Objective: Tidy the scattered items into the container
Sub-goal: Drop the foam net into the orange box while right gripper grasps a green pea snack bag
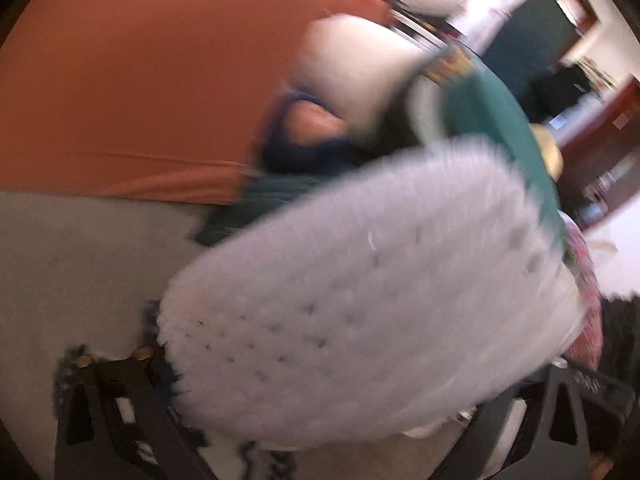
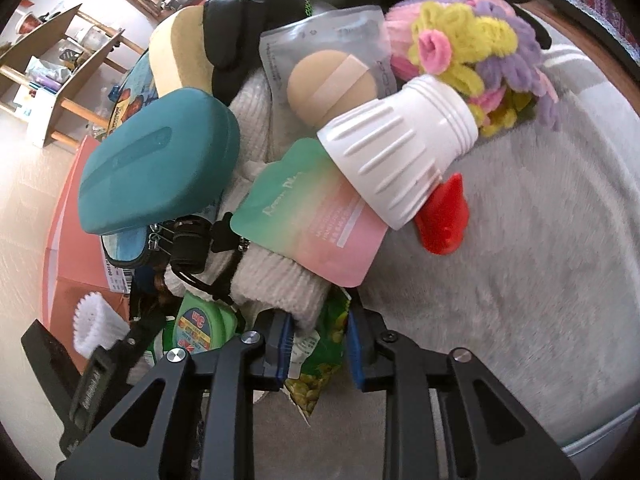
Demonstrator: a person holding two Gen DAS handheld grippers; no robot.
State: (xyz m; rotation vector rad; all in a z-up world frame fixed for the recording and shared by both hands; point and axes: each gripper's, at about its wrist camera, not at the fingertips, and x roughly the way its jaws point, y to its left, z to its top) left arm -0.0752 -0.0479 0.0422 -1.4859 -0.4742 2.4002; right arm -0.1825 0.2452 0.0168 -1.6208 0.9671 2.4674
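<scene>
A white crocheted piece (image 1: 360,300) fills the blurred left wrist view, spanning my left gripper (image 1: 340,364) from finger to finger; blur hides whether the pads press it. It shows again as the white crocheted piece (image 2: 94,328) beside the orange box (image 2: 68,240). My right gripper (image 2: 318,350) is shut on a green snack packet (image 2: 316,364), which hangs between its blue pads. Just beyond lies a pile: a teal case (image 2: 160,160), a white knit cloth (image 2: 280,280), a green-pink sachet (image 2: 312,216), a white ribbed cap (image 2: 396,148) and pipe-cleaner flowers (image 2: 480,52).
The pile rests on a grey fluffy mat (image 2: 520,280). A green jar (image 2: 200,324), black gloves (image 2: 256,20), a sponge (image 2: 180,52) and a red piece (image 2: 444,216) are also in it. An orange surface (image 1: 140,80) spreads behind the left gripper. A wooden shelf (image 2: 60,60) stands far left.
</scene>
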